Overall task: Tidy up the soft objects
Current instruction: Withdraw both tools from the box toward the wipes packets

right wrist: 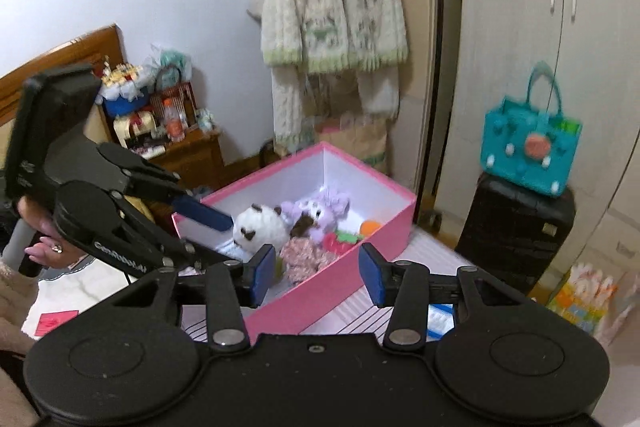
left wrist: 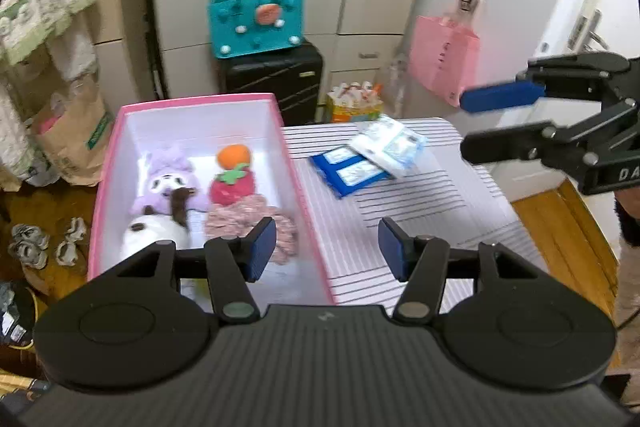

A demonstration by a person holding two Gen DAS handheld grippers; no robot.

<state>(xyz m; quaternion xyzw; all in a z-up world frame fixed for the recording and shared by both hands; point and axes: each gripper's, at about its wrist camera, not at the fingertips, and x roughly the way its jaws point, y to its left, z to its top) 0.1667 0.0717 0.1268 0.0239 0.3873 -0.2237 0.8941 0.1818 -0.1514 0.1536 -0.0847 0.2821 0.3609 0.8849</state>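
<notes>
- The pink box (left wrist: pixel 105 183) stood at the left of the striped worktop (left wrist: pixel 420 219), already holding four soft toys: white plush (left wrist: pixel 154 233), purple plush (left wrist: pixel 168 179), strawberry (left wrist: pixel 232 183), knitted piece (left wrist: pixel 248 223).
- The left gripper (left wrist: pixel 327 249) hung over the box's right wall, fingers apart, empty.
- Tissue packets (left wrist: pixel 372 155) lay outside; in my judgement, these remained to be stowed.
- The right gripper (left wrist: pixel 460 125) hovered near them, fingers apart, empty.

You saw white letters "DA" on the body of the right gripper (left wrist: pixel 464 125), cut off at the frame edge in the left wrist view. White lettering also ran along the left gripper (right wrist: pixel 224 239) in the right wrist view, but it was too blurred to spell. The printing on the packets (left wrist: pixel 386 145) was illegible.
</notes>
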